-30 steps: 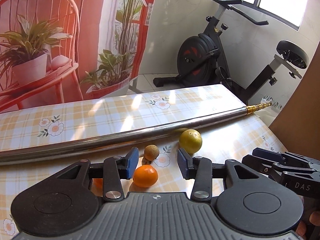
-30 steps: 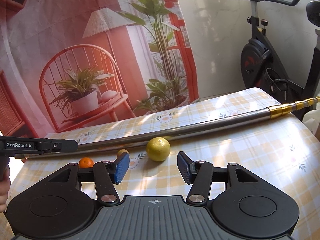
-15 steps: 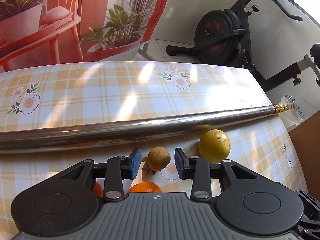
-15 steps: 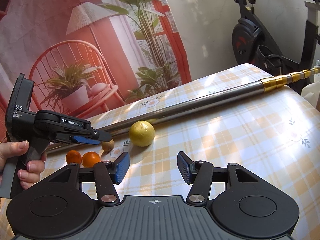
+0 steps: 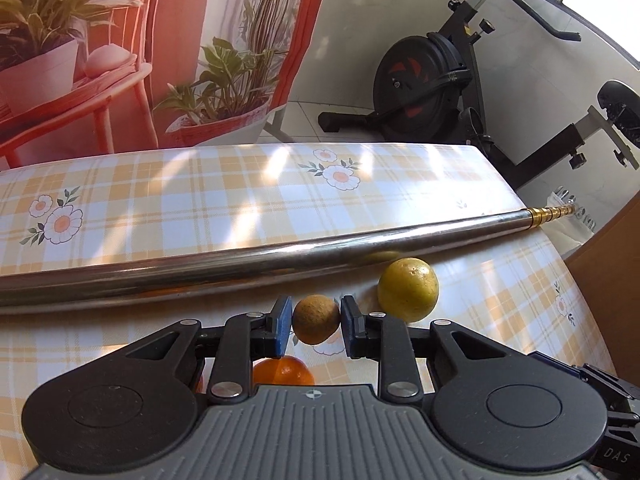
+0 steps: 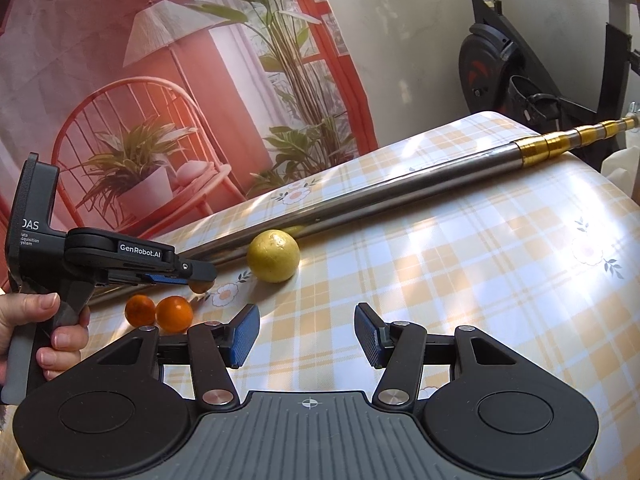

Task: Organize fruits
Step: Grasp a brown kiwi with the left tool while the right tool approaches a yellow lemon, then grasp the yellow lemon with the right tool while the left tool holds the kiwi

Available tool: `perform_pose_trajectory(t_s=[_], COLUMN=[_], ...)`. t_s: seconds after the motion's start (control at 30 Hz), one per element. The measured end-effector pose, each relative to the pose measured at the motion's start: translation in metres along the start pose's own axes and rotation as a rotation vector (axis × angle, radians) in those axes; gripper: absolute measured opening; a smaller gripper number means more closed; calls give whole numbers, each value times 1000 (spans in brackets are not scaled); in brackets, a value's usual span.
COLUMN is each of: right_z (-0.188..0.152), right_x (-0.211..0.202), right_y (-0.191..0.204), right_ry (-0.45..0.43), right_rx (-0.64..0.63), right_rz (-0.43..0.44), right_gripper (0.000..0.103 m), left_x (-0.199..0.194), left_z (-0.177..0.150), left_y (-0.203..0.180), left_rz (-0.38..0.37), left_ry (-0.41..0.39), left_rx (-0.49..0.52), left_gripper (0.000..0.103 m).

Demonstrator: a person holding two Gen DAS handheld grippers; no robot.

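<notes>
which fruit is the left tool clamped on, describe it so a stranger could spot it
Find the long steel pole lying across the checked tablecloth. Just in front of it, beside the big yellow fruit, sits the small brown fruit between the left tool pads. It is duller than the two oranges.

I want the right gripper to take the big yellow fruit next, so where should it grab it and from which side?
Grip the yellow fruit across its widest middle, coming from the near, open side. It is round, and the metal pole lies close behind it, so a far-side approach looks blocked. The right gripper is open already.

Brown fruit [image 5: 315, 319], yellow fruit [image 5: 408, 290], orange-white plaid tablecloth [image 5: 200, 200] w/ flowers.
</notes>
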State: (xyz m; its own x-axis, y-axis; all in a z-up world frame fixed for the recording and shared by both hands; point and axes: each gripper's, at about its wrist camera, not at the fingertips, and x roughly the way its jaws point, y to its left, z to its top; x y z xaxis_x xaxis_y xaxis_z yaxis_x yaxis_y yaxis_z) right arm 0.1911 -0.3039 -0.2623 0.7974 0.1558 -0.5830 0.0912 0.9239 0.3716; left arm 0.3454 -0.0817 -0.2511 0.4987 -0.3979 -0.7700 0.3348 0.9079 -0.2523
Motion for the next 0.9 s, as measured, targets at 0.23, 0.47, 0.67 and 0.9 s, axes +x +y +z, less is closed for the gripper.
perform_pose_trajectory(t_s=[0.23,0.47,0.67,0.9], right_z=[6,11,20,22], right_x=[15,54,87,101], right_y=[2,34,60,59], right_ry=[-92,-134,-130,-124], right_rx=[-97,-268,-367,-340], right_rz=[-44,-36,-63,-42], right_gripper=[58,58,58,55], left_x=[-61,-100,-108,-117], left_z=[-18,-38,-38,-46], left_y=[12,25,29,26], left_rz=[-1,81,83,79], left_ry=[-109,-187,-215,-248], left_rx=[-28,-31,-58,-22], left_gripper=[27,28,28,28])
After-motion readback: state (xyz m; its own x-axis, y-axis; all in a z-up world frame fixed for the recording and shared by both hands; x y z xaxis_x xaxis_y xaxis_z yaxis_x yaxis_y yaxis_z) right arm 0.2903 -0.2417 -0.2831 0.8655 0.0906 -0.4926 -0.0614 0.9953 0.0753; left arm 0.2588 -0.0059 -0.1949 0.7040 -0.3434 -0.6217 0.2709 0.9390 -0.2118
